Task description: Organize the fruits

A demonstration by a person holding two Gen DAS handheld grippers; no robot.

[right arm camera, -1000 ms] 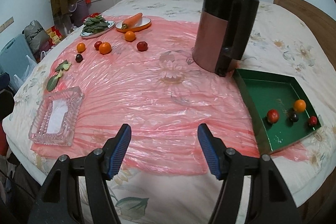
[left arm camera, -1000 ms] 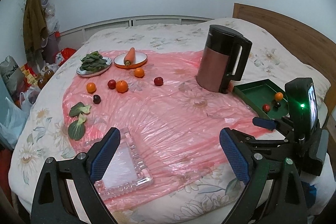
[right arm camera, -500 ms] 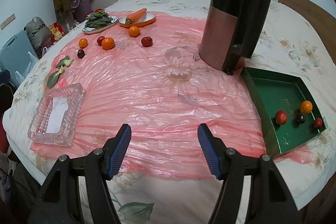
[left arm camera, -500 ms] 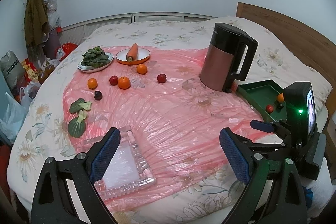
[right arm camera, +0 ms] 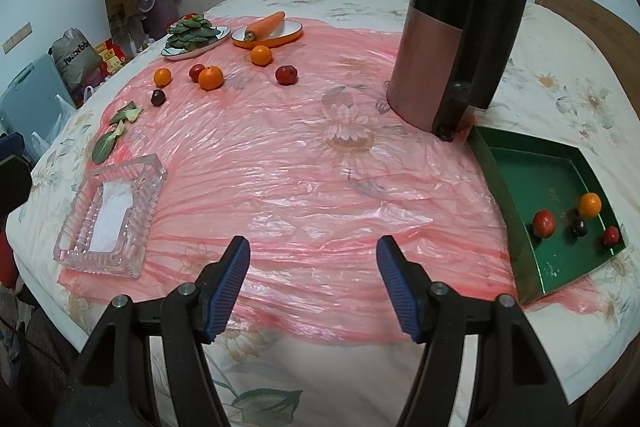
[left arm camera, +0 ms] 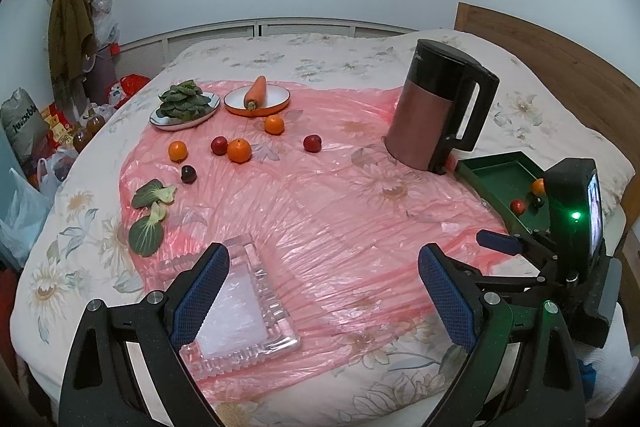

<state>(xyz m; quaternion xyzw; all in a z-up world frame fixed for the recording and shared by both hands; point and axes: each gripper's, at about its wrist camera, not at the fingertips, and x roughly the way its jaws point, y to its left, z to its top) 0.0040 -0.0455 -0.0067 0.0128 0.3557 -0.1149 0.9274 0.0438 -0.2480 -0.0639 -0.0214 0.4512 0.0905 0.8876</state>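
Several loose fruits lie at the far left of the pink plastic sheet (right arm camera: 304,163): oranges (right arm camera: 211,77) (left arm camera: 239,150), red fruits (right arm camera: 286,74) (left arm camera: 312,143) and a dark plum (right arm camera: 158,97) (left arm camera: 188,174). A green tray (right arm camera: 500,187) (left arm camera: 476,175) at the right holds an orange (right arm camera: 589,205), a red fruit (right arm camera: 543,223), a dark one (right arm camera: 578,227) and a small red one (right arm camera: 611,235). My left gripper (left arm camera: 324,299) is open and empty at the near edge. My right gripper (right arm camera: 314,287) is open and empty; it also shows in the left wrist view (left arm camera: 500,245).
A tall copper-and-black kettle (right arm camera: 452,39) (left arm camera: 436,111) stands beside the green tray. A glass dish (right arm camera: 110,215) (left arm camera: 240,311) sits near left. Plates with greens (right arm camera: 195,35) and a carrot (right arm camera: 266,23) stand at the back. Loose leaves (left arm camera: 150,215) lie left.
Both grippers have pulled back and risen a little, so the bed looks farther away. Nothing on the sheet moved. Both stay open.
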